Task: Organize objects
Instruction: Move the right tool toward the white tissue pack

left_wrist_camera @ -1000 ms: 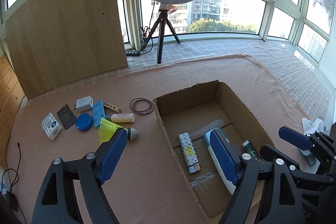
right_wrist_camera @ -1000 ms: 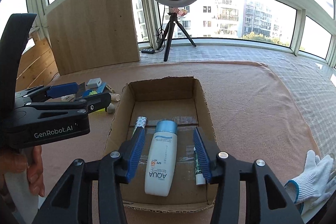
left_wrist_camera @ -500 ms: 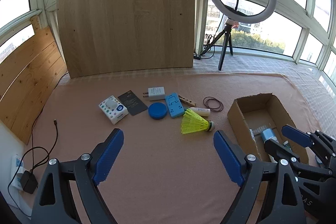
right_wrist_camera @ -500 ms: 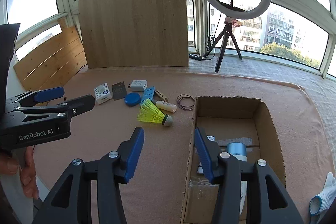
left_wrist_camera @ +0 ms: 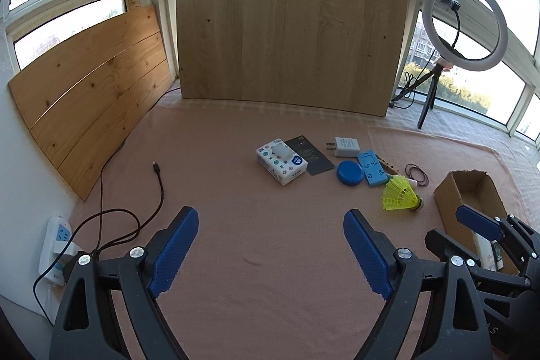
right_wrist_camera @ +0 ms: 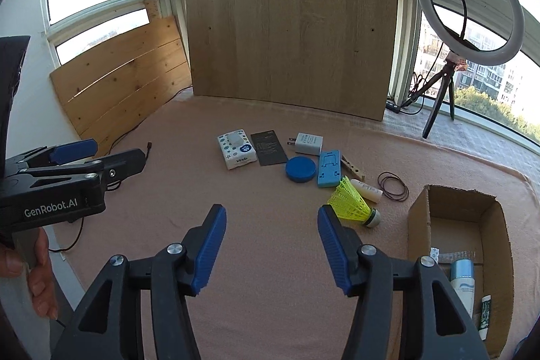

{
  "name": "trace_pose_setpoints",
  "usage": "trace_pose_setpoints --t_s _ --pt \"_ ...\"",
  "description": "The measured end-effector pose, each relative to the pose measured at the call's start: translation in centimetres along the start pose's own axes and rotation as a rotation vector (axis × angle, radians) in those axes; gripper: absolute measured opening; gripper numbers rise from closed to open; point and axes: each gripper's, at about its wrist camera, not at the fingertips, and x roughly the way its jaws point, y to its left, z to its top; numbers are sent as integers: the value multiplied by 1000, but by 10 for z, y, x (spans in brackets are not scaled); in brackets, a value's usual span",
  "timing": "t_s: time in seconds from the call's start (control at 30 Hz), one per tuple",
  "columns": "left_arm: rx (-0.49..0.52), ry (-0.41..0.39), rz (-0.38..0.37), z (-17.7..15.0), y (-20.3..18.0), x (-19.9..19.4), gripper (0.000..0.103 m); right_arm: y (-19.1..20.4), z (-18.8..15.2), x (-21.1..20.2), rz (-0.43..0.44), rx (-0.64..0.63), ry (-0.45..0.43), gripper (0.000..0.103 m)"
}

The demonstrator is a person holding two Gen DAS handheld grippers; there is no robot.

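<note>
Left wrist view: left gripper (left_wrist_camera: 266, 253) stands wide with nothing between its blue pads, hanging over bare pink blanket (left_wrist_camera: 236, 191). Right gripper (right_wrist_camera: 271, 250) has just been opening and now stands about half wide, also empty, over the same blanket.

Loose things sit in a cluster ahead and to the right: tissue pack (right_wrist_camera: 236, 148), dark card (right_wrist_camera: 269, 146), white charger (right_wrist_camera: 307, 143), blue round lid (right_wrist_camera: 300, 169), light blue phone stand (right_wrist_camera: 329, 168), clothespin (right_wrist_camera: 352, 170), small white tube (right_wrist_camera: 366, 189), rubber bands (right_wrist_camera: 393, 186), yellow shuttlecock (right_wrist_camera: 352, 203). Cardboard box (right_wrist_camera: 418, 215) is just right of the cluster; a white bottle with blue cap (right_wrist_camera: 462, 279) and a small green tube (right_wrist_camera: 484, 314) lie inside.

Judgement: next pick is likely the shuttlecock, nearest the right gripper and closest to the box.
- Very light, so it may roll or skid if nudged.
- The yellow skirt is thin plastic and would crush under a hard squeeze.
- Better to take it at the cork end (right_wrist_camera: 373, 218), or lightly across the skirt near the cork.

Tissue pack looks soft and squashy; grip across the short side. Card and rubber bands lie flat on the blanket, so they look hard to get under. Charger and lid are stiff, an easy pinch.
</note>
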Motion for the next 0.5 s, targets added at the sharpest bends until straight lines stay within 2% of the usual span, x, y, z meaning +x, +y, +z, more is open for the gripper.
trace_pose_setpoints --t_s 0.17,0.37,0.5 --pt "-7 35 4 -10 14 7 90 10 3 35 7 -28 56 56" --pt "-35 81 4 -27 36 15 90 38 16 121 50 -153 164 57" --pt "-60 110 17 -39 55 18 90 56 34 179 65 -233 181 57"
